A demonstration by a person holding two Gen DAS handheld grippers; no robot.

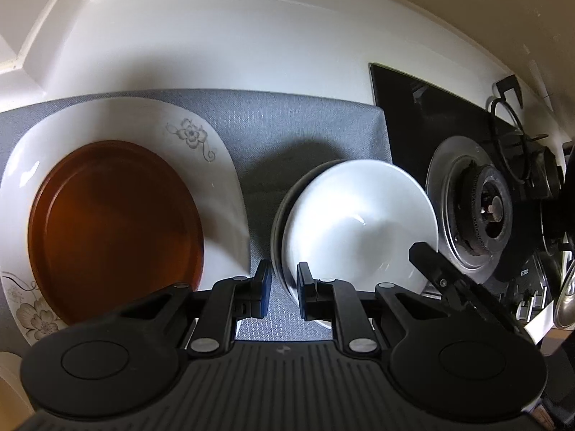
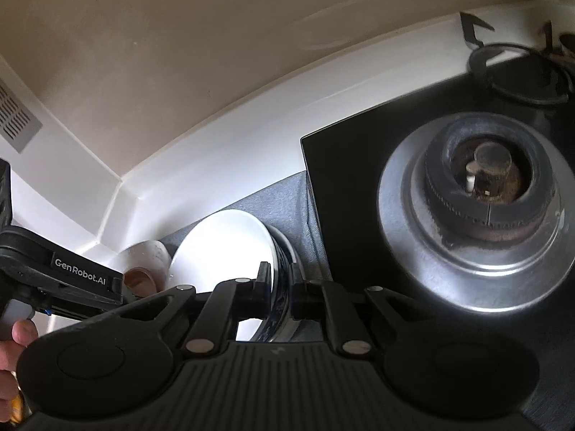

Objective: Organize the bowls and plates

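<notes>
Right tool (image 2: 278, 289) pinching rim of stacked bowls (image 2: 230, 248); left tool (image 1: 284, 292) hanging narrow, empty. Glazed ceramic: heavy, slippery, chipping easily.

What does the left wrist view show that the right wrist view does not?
Only the left wrist view shows the brown plate clearly, resting on the floral white plate, and the left claw straddling the white bowl's rim. Only the right wrist view shows the wall vent and the right claw closed on the blue-patterned bowl beneath. Both show the gas burner and grey mat.
</notes>
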